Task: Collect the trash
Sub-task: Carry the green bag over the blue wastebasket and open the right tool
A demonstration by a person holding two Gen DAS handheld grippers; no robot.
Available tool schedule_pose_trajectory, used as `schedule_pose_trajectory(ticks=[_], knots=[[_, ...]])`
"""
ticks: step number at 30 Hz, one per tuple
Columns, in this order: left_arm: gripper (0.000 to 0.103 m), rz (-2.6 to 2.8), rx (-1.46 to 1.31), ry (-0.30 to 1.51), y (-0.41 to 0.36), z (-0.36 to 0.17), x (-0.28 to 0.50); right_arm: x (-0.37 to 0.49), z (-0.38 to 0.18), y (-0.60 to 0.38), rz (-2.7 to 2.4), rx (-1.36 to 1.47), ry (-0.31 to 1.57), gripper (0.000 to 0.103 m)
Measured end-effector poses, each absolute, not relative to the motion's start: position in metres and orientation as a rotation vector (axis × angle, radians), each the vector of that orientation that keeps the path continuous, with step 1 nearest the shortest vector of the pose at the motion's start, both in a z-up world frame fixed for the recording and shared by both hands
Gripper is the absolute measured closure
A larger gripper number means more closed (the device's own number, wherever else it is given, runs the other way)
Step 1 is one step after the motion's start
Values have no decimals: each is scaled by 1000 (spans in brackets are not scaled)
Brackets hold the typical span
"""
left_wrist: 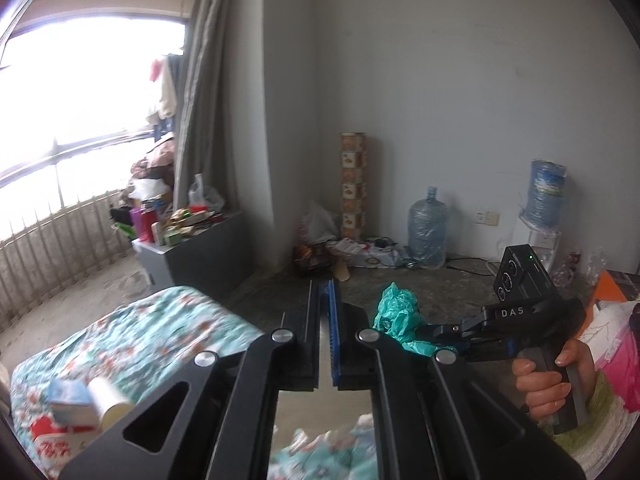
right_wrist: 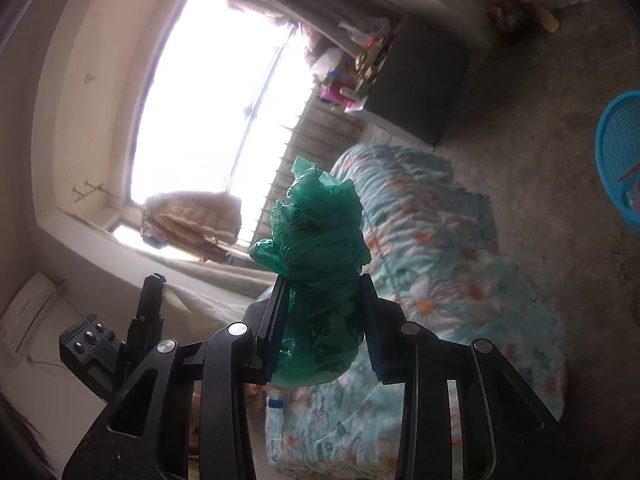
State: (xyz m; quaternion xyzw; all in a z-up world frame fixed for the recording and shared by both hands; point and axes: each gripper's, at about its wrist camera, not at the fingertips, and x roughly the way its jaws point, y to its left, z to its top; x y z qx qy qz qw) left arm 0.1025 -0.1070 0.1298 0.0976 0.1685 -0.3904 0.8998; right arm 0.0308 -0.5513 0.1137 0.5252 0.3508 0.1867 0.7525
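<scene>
From the left wrist camera we see our left gripper (left_wrist: 326, 312) clenched on nothing above the flowered turquoise quilt (left_wrist: 152, 328), while off to its right our right gripper (left_wrist: 430, 334) carries a crumpled green plastic bag (left_wrist: 398, 314) in the air. From the right wrist camera the same bag (right_wrist: 318, 276) sits pinched between the jaws with its loose top billowing free, and what looks like a blue mesh waste basket (right_wrist: 618, 152), cut off at the frame edge, stands well apart on the grey floor (right_wrist: 540, 92). We judge the slick film could slide out during the carry and drop onto the bedding, or unfurl and catch the rim at release.
</scene>
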Motion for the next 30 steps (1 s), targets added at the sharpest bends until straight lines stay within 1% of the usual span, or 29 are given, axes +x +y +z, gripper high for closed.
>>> schedule_pose_trajectory(ticks=[6, 12, 18, 22, 26, 27, 28, 29, 30], knots=[[100, -945, 169, 412, -182, 127, 128, 9, 104, -620, 162, 1143, 697, 70], [100, -1047, 162, 514, -266, 104, 161, 0, 71, -676, -84, 1138, 710, 70], [100, -1116, 204, 686, -367, 46, 205, 18, 20, -711, -231, 1189, 746, 70], [99, -1111, 231, 760, -422, 0, 236, 34, -15, -740, -315, 1230, 773, 69], [98, -1097, 196, 859, -463, -49, 261, 47, -51, -765, -395, 1250, 809, 66], [88, -1090, 192, 892, -471, -61, 268, 51, -63, -770, -420, 1261, 821, 58], [65, -1066, 198, 934, -481, -76, 274, 58, -77, -774, -429, 1261, 844, 53], [55, -1032, 200, 970, -488, -88, 279, 61, -84, -776, -429, 1246, 872, 47], [51, -1006, 198, 987, -492, -96, 283, 65, -94, -777, -465, 1218, 919, 44]])
